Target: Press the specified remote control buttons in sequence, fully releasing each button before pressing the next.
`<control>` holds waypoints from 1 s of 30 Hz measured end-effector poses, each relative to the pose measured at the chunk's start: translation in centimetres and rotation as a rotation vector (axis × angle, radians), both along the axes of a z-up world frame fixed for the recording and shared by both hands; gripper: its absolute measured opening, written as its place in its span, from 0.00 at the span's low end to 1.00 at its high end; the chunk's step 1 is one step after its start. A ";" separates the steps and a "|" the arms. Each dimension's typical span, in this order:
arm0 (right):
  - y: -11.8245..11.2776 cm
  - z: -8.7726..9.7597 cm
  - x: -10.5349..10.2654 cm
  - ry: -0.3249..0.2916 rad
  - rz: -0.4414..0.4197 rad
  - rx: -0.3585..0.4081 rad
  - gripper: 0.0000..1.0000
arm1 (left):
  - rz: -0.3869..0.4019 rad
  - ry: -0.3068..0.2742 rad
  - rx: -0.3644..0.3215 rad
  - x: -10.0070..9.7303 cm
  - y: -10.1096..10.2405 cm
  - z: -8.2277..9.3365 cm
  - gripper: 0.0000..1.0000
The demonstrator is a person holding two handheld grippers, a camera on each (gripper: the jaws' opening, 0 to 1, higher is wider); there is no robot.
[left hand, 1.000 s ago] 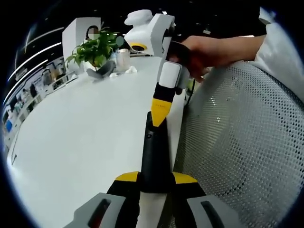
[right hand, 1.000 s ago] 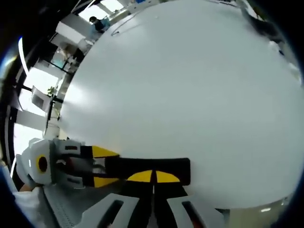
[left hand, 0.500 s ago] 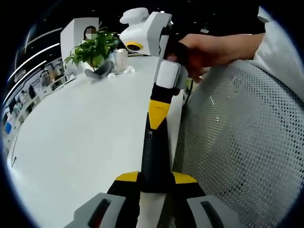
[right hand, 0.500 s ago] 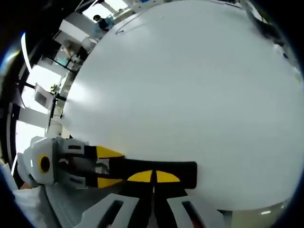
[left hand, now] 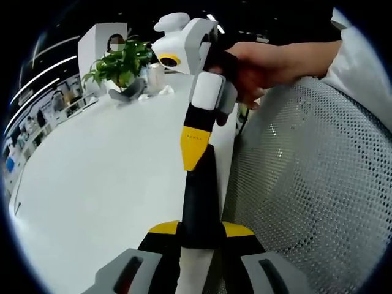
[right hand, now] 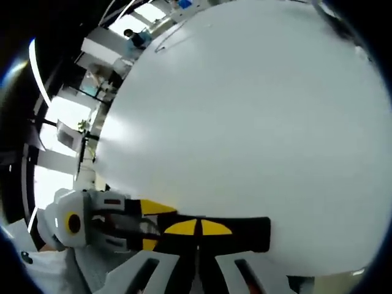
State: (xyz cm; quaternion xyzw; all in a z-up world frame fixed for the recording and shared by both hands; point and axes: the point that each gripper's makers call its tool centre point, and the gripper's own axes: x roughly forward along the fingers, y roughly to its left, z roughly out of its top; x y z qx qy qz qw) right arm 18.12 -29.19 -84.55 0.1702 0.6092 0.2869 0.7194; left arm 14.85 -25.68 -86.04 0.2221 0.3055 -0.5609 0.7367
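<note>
Both tongs are seen with yellow tips pressed together. The left gripper is clamped on the near end of the remote control, a long black bar that is held between the yellow pads and runs forward, away from the jaws, over the white table. The right gripper is brought in from ahead, its closed yellow point set down on the far end of the remote; whether a button is being pressed there cannot be told.

In the right gripper view, the right gripper is shown with its two yellow tips met edge to edge, nothing held between them, and laid on the black remote control, which lies crosswise just ahead of the jaws. The left gripper is seen at the left of those jaws, its yellow tips closed on the bar's end.

Behind the right gripper's white body, a hand is wrapped round its handle. To the right of the left gripper a white mesh chair back is seen. Far ahead and to the left of the remote, a potted green plant is stood on the table, well apart from the tongs.
</note>
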 end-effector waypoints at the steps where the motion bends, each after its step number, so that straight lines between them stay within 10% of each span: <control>1: 0.2 0.0 0.0 0.004 -0.001 0.003 0.00 | 0.000 0.000 0.000 0.0 0.0 0.0 0.24; 30: 0.0 -0.8 -0.3 -0.054 0.040 -0.083 0.00 | -0.002 0.004 -0.002 0.0 0.0 0.0 0.24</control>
